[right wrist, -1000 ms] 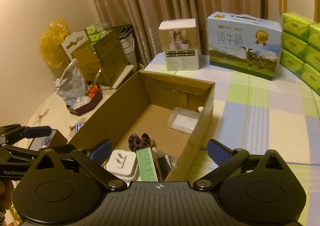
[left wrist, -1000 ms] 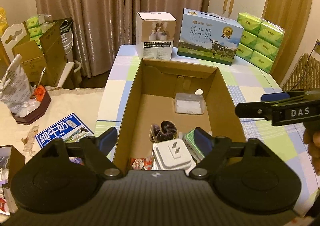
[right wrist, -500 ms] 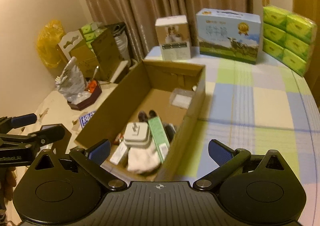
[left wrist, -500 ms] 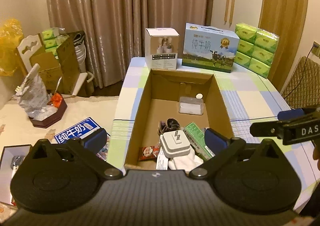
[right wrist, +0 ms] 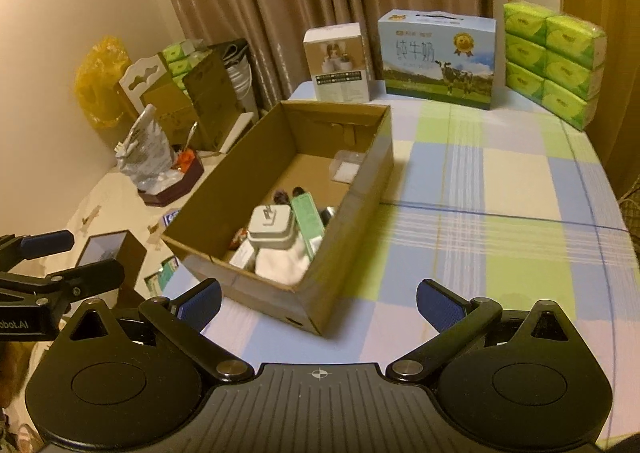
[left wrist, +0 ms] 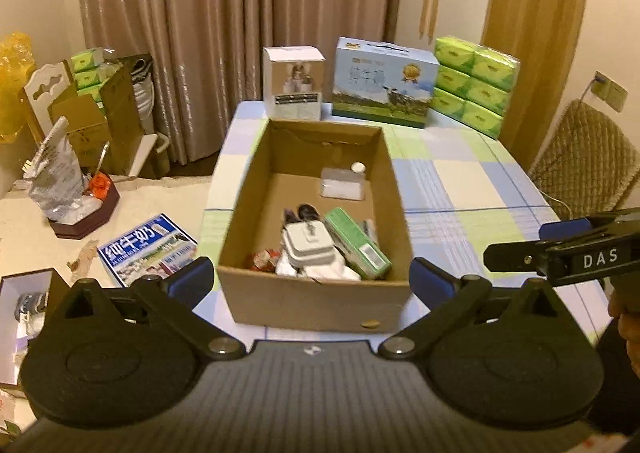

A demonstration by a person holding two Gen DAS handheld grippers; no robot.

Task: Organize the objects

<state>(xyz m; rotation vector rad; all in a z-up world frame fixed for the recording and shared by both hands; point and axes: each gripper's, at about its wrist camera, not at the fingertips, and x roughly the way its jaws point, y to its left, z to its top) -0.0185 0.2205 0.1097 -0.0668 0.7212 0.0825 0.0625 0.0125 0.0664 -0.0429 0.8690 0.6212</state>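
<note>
Hovering wide and empty before the filled cardboard box point(left wrist: 316, 297), both hand-held grippers point(left wrist: 310, 279) point(right wrist: 318, 299) seem finished; next, probably checking the worktop point(right wrist: 500, 189) for strays.

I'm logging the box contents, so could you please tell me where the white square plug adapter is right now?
In both views the white square plug adapter sits inside the open cardboard box, near its front end, just left of the green rectangular carton.
</note>
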